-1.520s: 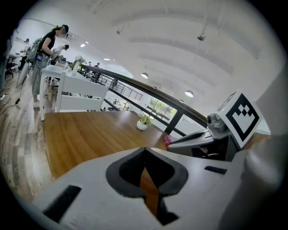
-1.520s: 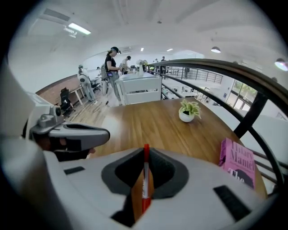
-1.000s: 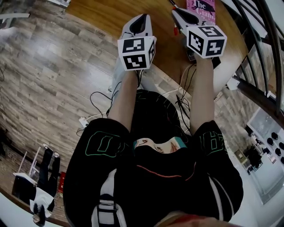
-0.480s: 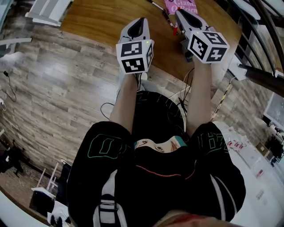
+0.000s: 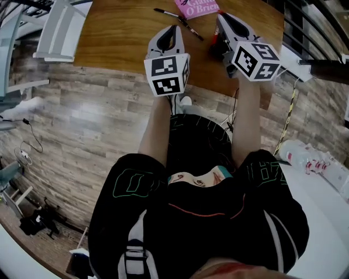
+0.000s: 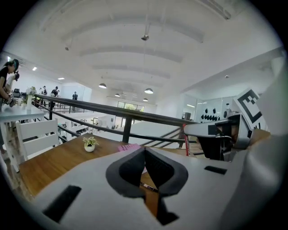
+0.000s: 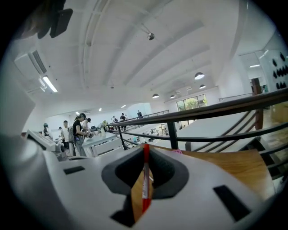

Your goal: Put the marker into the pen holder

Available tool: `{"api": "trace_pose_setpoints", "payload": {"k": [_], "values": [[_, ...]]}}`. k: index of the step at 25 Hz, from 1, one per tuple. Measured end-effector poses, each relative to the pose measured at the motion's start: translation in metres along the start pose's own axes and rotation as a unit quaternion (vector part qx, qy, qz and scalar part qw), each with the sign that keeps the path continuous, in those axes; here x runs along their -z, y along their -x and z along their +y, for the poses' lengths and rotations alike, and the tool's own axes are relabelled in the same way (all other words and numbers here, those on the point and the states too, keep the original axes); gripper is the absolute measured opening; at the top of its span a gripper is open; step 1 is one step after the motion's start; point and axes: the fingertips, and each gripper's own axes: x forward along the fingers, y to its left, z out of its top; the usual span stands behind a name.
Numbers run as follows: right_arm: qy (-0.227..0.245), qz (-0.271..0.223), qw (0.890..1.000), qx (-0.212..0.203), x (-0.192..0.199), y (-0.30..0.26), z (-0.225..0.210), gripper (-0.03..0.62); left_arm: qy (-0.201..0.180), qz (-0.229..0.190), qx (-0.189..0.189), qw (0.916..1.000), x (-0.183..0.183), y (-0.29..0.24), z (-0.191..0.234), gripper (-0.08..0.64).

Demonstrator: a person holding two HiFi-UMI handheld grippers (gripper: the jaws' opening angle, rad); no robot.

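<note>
Two jaws on your right gripper (image 7: 145, 148) are pinched onto a red marker (image 7: 145, 184), which runs along the slit between them, so the task's thing is already in hand. Your left gripper (image 6: 144, 150) has its jaws drawn together on nothing. Both hover over the near edge of the wooden table (image 5: 120, 32), with a black pen (image 5: 180, 19) and a pink book (image 5: 197, 6) lying ahead. You seem to be carrying. No pen holder shows clearly, so find it, then bring the marker over its mouth. Compared with a second ago, more table is in view and the book sits nearer centre, with the grip unchanged.
</note>
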Motion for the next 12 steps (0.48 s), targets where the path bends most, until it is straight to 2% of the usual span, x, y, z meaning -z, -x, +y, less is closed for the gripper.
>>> {"api": "trace_pose_setpoints", "payload": {"k": [12], "values": [[-0.028, -0.065, 0.993, 0.096, 0.002, 0.056, -0.062, 0.043, -0.016, 0.027, 0.047, 0.9984, 0.01, -0.019, -0.041, 0.006]]}}
